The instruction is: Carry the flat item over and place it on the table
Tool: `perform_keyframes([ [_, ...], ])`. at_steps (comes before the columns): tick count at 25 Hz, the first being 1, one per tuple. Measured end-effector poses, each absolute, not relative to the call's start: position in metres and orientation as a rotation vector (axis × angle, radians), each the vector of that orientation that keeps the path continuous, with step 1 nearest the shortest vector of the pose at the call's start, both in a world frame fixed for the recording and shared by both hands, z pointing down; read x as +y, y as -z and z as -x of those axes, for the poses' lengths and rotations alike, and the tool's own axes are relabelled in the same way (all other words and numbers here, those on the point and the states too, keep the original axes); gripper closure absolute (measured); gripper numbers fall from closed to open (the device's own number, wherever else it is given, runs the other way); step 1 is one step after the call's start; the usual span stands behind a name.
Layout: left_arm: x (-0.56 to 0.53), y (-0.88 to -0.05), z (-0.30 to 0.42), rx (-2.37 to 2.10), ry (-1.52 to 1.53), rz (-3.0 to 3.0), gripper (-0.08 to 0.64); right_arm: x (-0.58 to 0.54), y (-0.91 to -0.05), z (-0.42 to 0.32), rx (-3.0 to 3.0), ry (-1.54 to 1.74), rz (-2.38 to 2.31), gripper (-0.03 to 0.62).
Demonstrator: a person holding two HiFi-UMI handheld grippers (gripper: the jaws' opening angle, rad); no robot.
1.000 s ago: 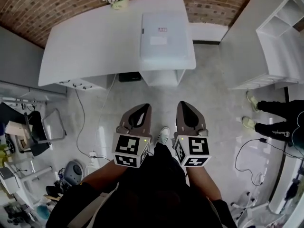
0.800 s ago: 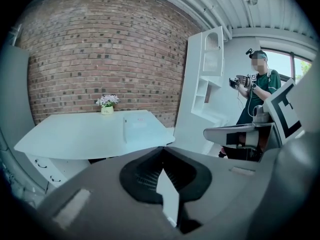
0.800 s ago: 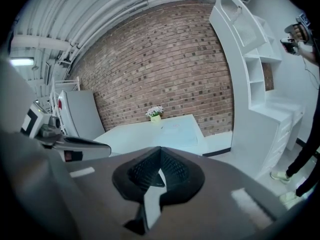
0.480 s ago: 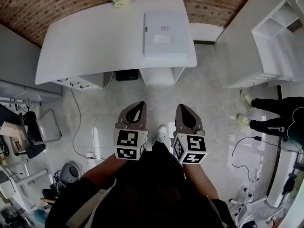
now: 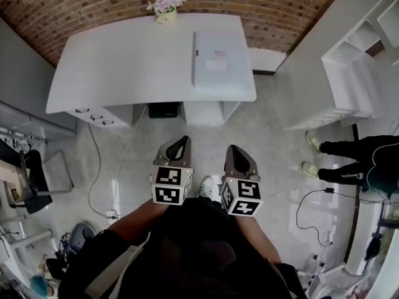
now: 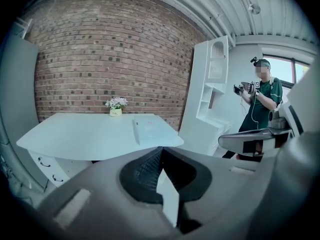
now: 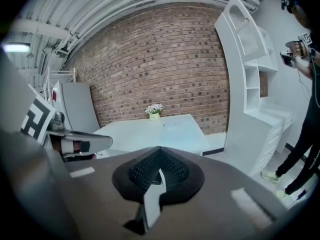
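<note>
The flat item [image 5: 217, 58], a pale grey rectangular slab with a small label, lies on the right part of the white table [image 5: 124, 61]. It also shows in the left gripper view [image 6: 150, 129] and faintly in the right gripper view [image 7: 180, 126]. My left gripper [image 5: 181, 143] and right gripper [image 5: 234, 149] hover side by side over the floor, well short of the table and close to my body. Both are shut with nothing between the pads [image 6: 150, 166] [image 7: 150, 171]. Each gripper points toward the table.
A small pot of flowers [image 5: 166, 5] stands at the table's far edge by the brick wall. A white shelf unit [image 5: 355, 73] lines the right side. A person [image 5: 355, 161] stands at the right. Cables [image 5: 93, 167] and a chair [image 5: 31, 173] are on the left floor.
The table and the flat item on it have drawn farther away in the head view. Both grippers stay shut and side by side, slightly closer to my body.
</note>
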State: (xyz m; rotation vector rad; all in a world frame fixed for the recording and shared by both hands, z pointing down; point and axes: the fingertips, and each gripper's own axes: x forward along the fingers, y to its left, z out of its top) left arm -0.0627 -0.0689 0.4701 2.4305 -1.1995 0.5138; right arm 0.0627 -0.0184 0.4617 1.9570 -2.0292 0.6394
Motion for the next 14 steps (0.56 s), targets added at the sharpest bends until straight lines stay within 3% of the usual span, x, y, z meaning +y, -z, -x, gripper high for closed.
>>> perform_keyframes([
  [14, -0.074, -0.463, 0.069, -1.171, -0.498, -2.464, 0.555, -0.027, -0.45, -0.054, -2.011, -0.603, -1.966, 0.592],
])
